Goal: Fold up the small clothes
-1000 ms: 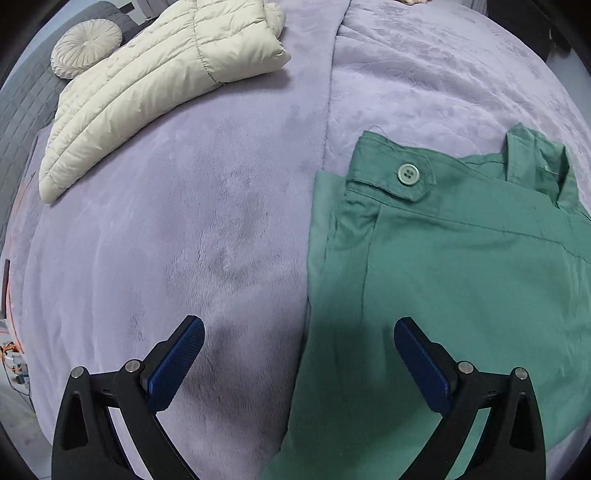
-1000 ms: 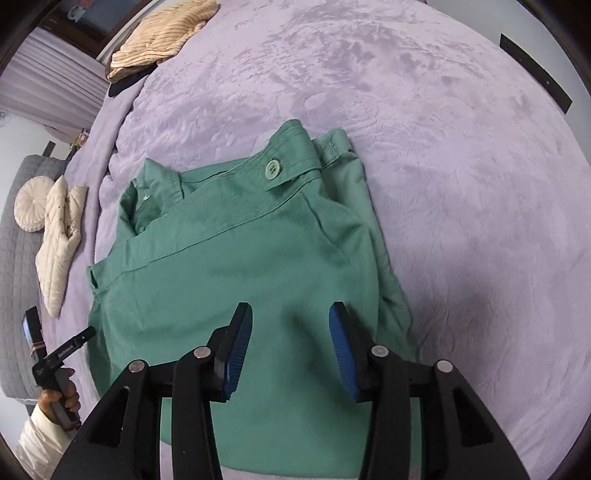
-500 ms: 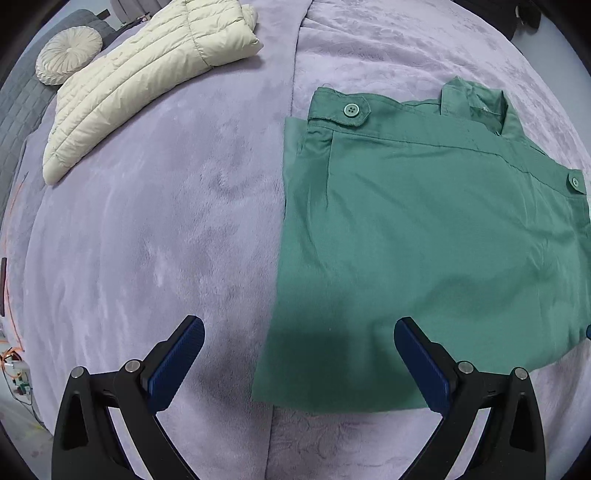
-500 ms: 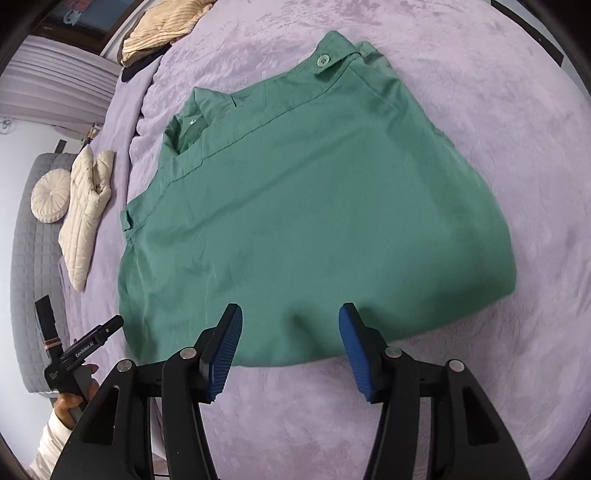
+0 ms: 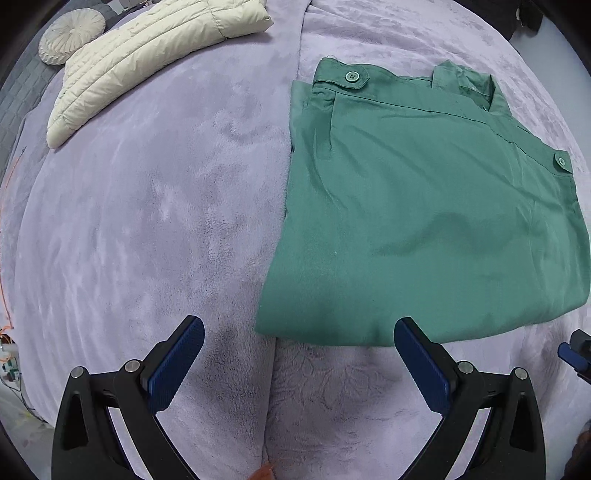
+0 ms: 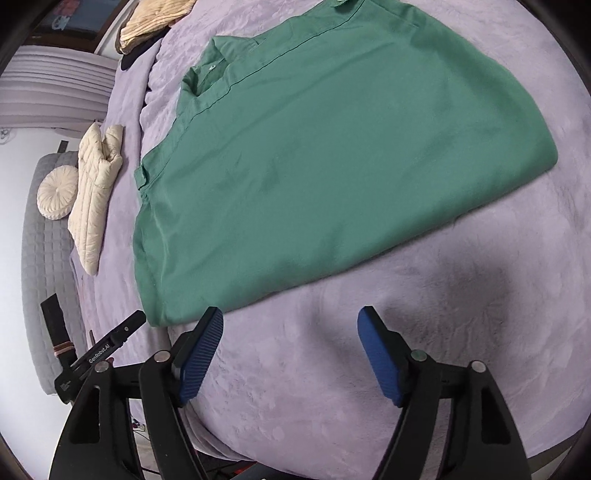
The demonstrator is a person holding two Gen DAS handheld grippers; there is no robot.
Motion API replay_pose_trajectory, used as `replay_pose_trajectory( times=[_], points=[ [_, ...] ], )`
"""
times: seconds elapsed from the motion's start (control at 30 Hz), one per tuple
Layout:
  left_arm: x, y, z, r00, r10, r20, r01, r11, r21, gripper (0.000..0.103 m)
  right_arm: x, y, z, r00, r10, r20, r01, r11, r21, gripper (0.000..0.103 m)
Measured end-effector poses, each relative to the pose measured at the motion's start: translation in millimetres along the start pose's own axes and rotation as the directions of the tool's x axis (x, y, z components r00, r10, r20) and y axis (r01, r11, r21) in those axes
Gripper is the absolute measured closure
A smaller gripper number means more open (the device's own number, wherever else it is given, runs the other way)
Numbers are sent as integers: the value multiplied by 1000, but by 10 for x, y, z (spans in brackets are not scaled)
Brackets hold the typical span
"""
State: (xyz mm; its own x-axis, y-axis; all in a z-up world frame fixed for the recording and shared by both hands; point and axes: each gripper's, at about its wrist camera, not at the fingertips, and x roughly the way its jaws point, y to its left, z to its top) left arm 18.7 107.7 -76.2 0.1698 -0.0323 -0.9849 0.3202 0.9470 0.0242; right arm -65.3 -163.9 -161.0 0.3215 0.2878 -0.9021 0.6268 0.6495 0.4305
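Observation:
A green buttoned garment [image 5: 424, 206] lies folded flat on the lilac blanket [image 5: 147, 221]; it also shows in the right wrist view [image 6: 325, 155]. My left gripper [image 5: 299, 362] is open and empty, just short of the garment's near edge, over bare blanket. My right gripper [image 6: 291, 354] is open and empty, hovering over the blanket just below the garment's near edge. The left gripper's body [image 6: 99, 354] shows at the lower left of the right wrist view.
A cream quilted jacket [image 5: 147, 48] lies at the far left, with a round cream cushion [image 5: 70, 33] beside it on a grey quilt. A beige ribbed garment [image 6: 155, 18] lies at the bed's far end. The blanket's edge [image 6: 258, 458] drops off below my right gripper.
Both grippers have pulled back from over the green garment to just off its near edge. The right gripper's jaws have opened wider. The garment lies still.

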Motion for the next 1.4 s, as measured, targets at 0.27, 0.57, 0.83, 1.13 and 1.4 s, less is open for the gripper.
replay_pose_trajectory(
  times=[0.27,0.57,0.83,1.13,1.4],
  points=[
    [-33,-49,-49,999,-43,-13,43,999,25,0,181,224,-181,999,23,-35,-23,1000,-3,19],
    [233,163,-22,997,-43,-57,43,999,0,0,414,339,-313,995,53,-84,-51,998,30,19],
    [218,623,-40,986,-164,-32,158,979,-127,0,838,572,-372,969,220,-112,-208,972,114,19],
    [379,978,102,946,-324,-29,310,924,-223,0,1383,797,-210,912,410,-22,-393,888,240,19],
    [591,837,266,842,-536,-61,506,823,-259,0,1467,835,-80,874,484,34,-469,823,320,93]
  ],
)
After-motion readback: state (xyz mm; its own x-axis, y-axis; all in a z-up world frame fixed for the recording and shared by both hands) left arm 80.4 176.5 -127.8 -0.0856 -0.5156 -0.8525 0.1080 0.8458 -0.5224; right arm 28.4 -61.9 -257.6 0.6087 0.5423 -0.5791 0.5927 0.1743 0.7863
